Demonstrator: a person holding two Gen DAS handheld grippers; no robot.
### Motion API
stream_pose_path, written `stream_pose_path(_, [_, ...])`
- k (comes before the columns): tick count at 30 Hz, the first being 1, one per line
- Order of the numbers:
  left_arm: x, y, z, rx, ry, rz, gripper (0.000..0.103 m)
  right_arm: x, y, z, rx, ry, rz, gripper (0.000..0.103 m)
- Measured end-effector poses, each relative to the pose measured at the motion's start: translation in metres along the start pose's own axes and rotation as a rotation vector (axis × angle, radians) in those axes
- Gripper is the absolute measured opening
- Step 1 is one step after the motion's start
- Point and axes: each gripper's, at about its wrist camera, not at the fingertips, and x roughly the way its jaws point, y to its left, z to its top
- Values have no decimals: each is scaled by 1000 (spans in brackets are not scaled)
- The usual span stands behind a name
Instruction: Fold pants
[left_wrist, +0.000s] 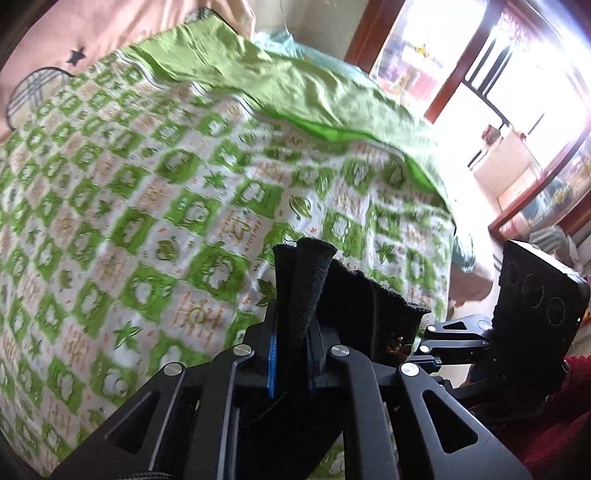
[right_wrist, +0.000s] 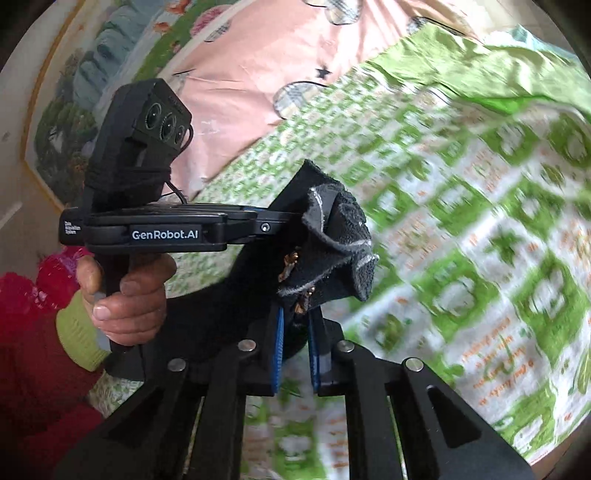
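Note:
The black pants (left_wrist: 310, 273) hang bunched above a bed, pinched at two spots close together. In the left wrist view my left gripper (left_wrist: 293, 314) is shut on a rolled fold of the black cloth, which sticks up past the blue pads. Just to its right, my right gripper (left_wrist: 421, 341) bites into the same cloth edge. In the right wrist view my right gripper (right_wrist: 295, 317) is shut on the pants (right_wrist: 332, 236), beside a small gold trim. My left gripper (right_wrist: 280, 223), held by a hand (right_wrist: 125, 295), clamps the cloth from the left.
A green-and-white patterned bed cover (left_wrist: 147, 184) (right_wrist: 480, 221) lies under the pants. A plain green sheet (left_wrist: 295, 85) is rumpled along its far side, with a pink quilt (right_wrist: 258, 74) beyond. A bright window (left_wrist: 517, 74) stands at right. A red sleeve (right_wrist: 37, 332) is near.

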Motion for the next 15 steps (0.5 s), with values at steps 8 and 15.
stream_pose_path(8, [-83,30,-45,-95,-177,-2,10,25,73,8,-150,39,152,13])
stream_pose_path(15, [-126,67,-115,-218,-277,13,9,64,117,-10,-258,130,192,13])
